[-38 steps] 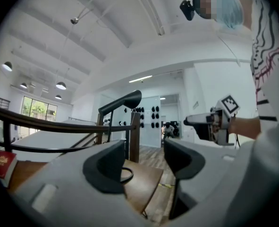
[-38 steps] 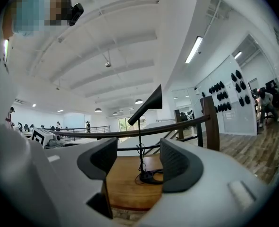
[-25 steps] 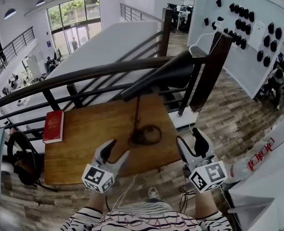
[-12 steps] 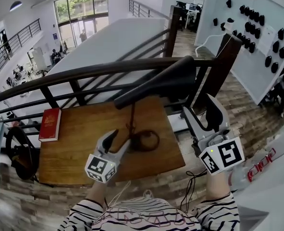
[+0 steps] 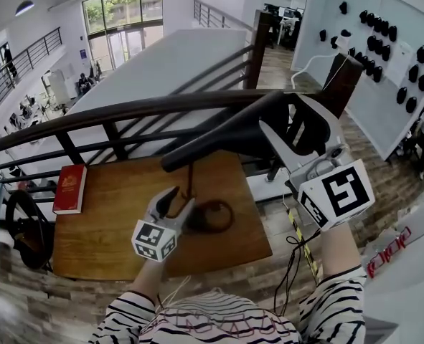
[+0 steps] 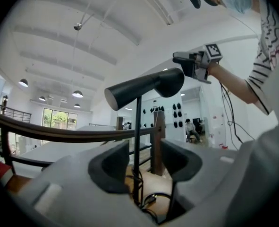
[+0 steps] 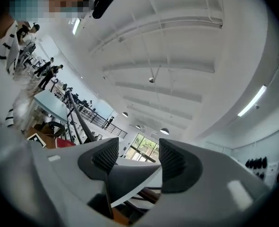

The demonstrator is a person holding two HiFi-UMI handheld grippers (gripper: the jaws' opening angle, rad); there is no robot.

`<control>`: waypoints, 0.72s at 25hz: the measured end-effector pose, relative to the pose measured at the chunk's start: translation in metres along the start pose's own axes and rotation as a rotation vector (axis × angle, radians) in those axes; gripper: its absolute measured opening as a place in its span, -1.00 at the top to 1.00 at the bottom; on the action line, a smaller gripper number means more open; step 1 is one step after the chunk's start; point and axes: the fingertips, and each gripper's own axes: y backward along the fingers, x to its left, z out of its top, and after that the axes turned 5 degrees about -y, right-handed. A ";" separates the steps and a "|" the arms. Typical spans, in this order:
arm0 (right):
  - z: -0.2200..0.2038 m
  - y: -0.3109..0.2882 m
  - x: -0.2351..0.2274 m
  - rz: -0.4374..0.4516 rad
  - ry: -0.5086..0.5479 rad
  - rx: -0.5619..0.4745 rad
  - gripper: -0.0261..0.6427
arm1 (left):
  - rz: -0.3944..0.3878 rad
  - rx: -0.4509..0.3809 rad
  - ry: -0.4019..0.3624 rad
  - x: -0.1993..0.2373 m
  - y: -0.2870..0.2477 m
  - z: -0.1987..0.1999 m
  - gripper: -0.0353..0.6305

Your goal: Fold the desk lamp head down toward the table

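the black lamp head (image 5: pixel 229 131) hangs tilted at the centre of the frame above the wooden desk (image 5: pixel 104 235), on a thin stem (image 6: pixel 137 141) that rises from its round base (image 5: pixel 213 217). at lower centre the left gripper (image 5: pixel 181 198) has just been closing; its fingers stand apart either side of the stem, not pressing it. at right the right gripper (image 5: pixel 298 129) has its fingers wide at the head's rear end.

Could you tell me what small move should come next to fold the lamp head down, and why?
Probably finish closing the left gripper on the stem. Its jaws have just been closing, the stem stands between them, not yet clamped, and the right gripper is open at the head. That should steady things for the fold.
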 end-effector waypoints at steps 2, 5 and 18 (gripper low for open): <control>-0.001 -0.006 -0.001 0.022 0.013 0.009 0.16 | 0.005 -0.002 -0.006 0.002 -0.011 0.001 0.28; -0.007 -0.013 -0.002 0.048 0.024 0.020 0.18 | 0.016 0.005 -0.020 0.005 -0.027 0.001 0.29; -0.034 -0.011 -0.018 0.071 0.043 0.021 0.23 | 0.045 0.056 -0.046 0.011 -0.065 -0.005 0.72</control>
